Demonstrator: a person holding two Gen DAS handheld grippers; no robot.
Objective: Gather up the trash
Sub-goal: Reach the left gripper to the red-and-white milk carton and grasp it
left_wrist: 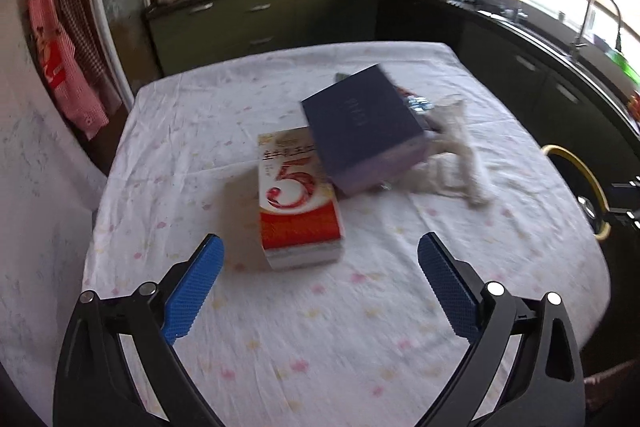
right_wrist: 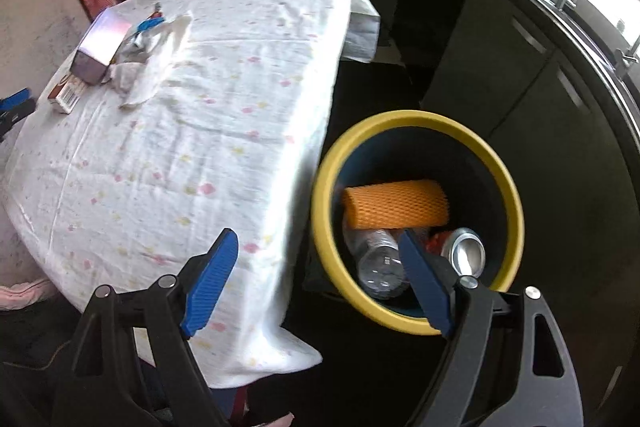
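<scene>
- We have the left claw spread wide and empty above the desk, aimed at the red and white box that lies flat just ahead of its tips. The risk here is width: if we come down along the box's long side, the pads may not span it and will only shove it across the cloth.
- The dark blue box leans with one edge on the red and white box. Lifting the lower one first would tip the blue one off, and it could slide toward the crumpled white wrapper or off the desk edge.
- The loose tablecloth can bunch under a low pad, so we may pinch cloth with the box and drag the whole pile.
- Our right claw is also wide, with nothing between its pads, straddling the desk edge and the yellow-rimmed bin on the floor beside the desk. Its right finger overlaps the rim in view; swinging back toward the desk could knock the bin over.
- The bin already holds an orange foam net, a clear bottle and a can. A long box dropped flat may bridge on these and stick out above the rim, or bounce out.
- Small foil scraps beside the wrapper are easy to miss; we cannot tell how many there are.
</scene>
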